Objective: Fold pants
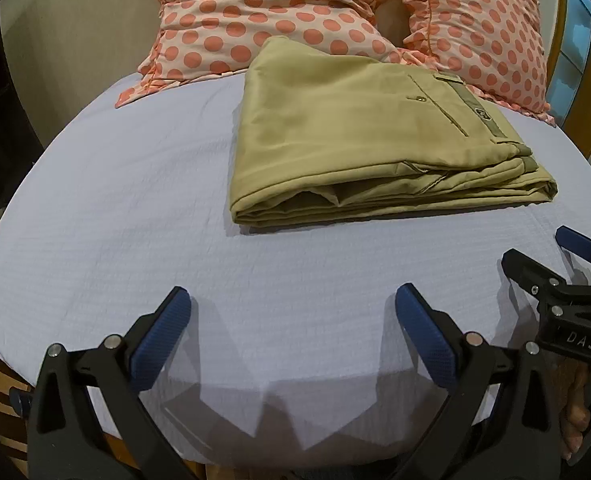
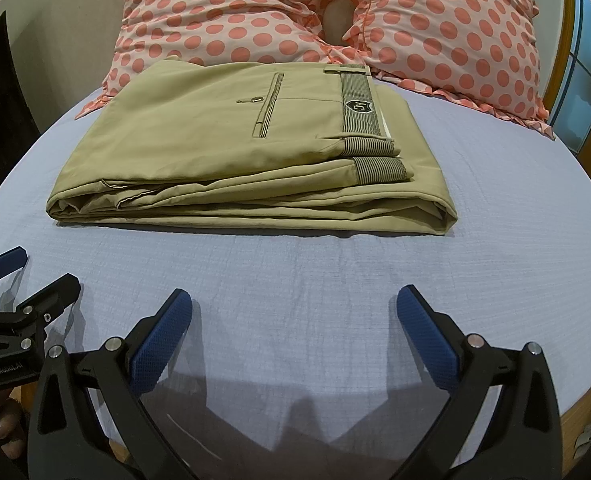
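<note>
We judge the fold as done or nearly done: the khaki cotton pants (image 2: 231, 148) lie as a flat stacked rectangle of several layers on the pale blue sheeted bed (image 2: 295, 280), with the far edge touching the two pink pillows with coral polka dots (image 2: 223, 12). The striped olive waistband (image 2: 357, 108) sits on top of the pants, toward their right side, and a welt back pocket with a button (image 2: 269, 106) is just left of it. Layer edges on the near side are slightly uneven, so what is left, at most, is a small tidy-up or a press flat.

Our left gripper (image 1: 293, 336) and our right gripper (image 2: 295, 334) both hang over bare sheet on the near side of the pants, well apart from them, with fingers spread wide and holding nothing.

Writing: a shield-shaped badge (image 2: 358, 107) on the waistband shows letters, possibly "AC", too small for us to be sure. The right gripper body reads "DAS" in the left wrist view; the left gripper body reads roughly "GenRobot.AI" in the right wrist view, partly blurred.
</note>
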Available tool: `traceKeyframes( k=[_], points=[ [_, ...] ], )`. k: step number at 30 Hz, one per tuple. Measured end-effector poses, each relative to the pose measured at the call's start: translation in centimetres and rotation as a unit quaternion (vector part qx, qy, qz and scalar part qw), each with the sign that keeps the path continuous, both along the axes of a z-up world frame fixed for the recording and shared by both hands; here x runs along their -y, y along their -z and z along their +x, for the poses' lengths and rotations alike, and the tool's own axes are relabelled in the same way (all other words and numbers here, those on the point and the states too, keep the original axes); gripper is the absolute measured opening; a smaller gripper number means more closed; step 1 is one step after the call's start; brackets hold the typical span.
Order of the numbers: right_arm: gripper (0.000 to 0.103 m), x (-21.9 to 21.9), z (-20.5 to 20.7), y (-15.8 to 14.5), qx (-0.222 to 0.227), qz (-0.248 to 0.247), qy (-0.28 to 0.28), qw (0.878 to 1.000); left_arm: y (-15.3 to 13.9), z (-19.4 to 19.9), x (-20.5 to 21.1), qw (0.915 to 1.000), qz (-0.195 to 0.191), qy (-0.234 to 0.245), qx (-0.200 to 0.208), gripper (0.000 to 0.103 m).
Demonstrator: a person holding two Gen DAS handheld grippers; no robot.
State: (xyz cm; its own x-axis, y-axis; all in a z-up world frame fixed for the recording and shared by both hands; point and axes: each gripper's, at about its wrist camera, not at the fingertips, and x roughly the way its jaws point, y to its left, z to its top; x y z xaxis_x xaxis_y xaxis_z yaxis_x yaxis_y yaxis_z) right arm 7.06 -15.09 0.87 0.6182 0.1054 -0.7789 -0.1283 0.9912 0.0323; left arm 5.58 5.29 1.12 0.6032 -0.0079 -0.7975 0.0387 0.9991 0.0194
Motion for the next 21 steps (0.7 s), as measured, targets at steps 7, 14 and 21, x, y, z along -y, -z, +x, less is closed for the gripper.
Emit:
traceKeyframes(
  k=[7, 14, 21],
  points=[
    [0.102, -0.01, -0.02, 0.00, 0.001, 0.000, 0.000, 1.000, 0.05, -0.08, 0.07, 1.0000, 0.000, -0.001, 0.003, 0.101],
    [0.102, 0.07, 0.01, 0.01, 0.001, 0.000, 0.000, 1.000, 0.03, -0.17, 0.11, 1.0000, -0.001, -0.002, 0.006, 0.101],
    [0.102, 0.07, 0.01, 0.01, 0.001, 0.000, 0.000, 1.000, 0.05, -0.11, 0.03, 1.0000, -0.001, -0.002, 0.005, 0.101]
  ],
)
